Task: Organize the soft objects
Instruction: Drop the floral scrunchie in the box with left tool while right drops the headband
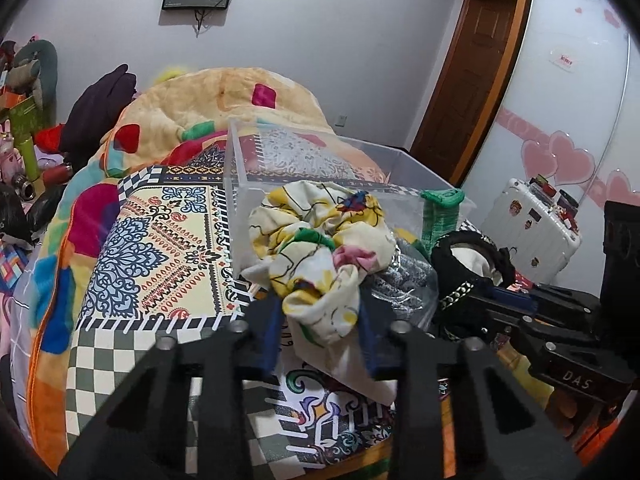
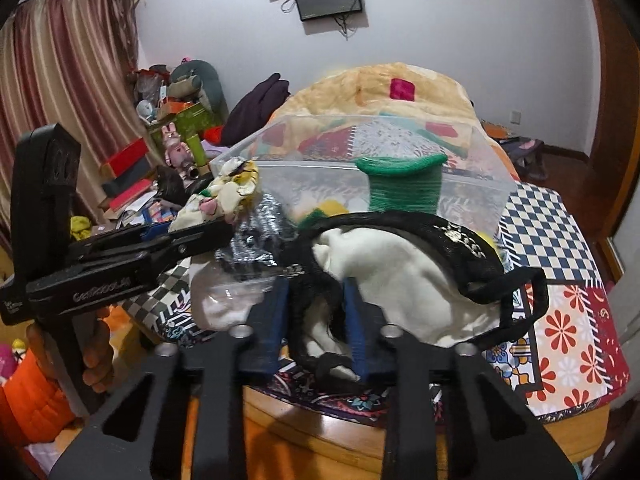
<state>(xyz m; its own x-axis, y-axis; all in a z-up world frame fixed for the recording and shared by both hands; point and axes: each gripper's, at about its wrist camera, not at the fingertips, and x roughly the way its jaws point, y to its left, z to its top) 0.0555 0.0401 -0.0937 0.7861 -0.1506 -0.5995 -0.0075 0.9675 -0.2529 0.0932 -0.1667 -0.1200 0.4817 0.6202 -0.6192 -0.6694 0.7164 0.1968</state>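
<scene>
My left gripper (image 1: 320, 324) is shut on a floral yellow-and-white cloth (image 1: 316, 240) and holds it bunched at the front of the clear plastic bin (image 1: 240, 184); this cloth also shows in the right wrist view (image 2: 228, 192). My right gripper (image 2: 316, 320) is shut on a black-and-white garment (image 2: 400, 256) with black trim and straps, held in front of the bin (image 2: 480, 184). That garment also shows in the left wrist view (image 1: 472, 264). A green knitted item (image 2: 404, 184) stands up out of the bin. A grey sparkly item in clear plastic (image 1: 400, 280) lies between the two cloths.
The bin stands on a bed with a patterned quilt (image 1: 160, 232) and a piled orange blanket (image 1: 208, 96). A white suitcase (image 1: 532, 232) stands on the right. A cluttered table (image 2: 168, 152) and curtains (image 2: 60, 80) are on the left. The bed's wooden edge (image 2: 320, 420) is below.
</scene>
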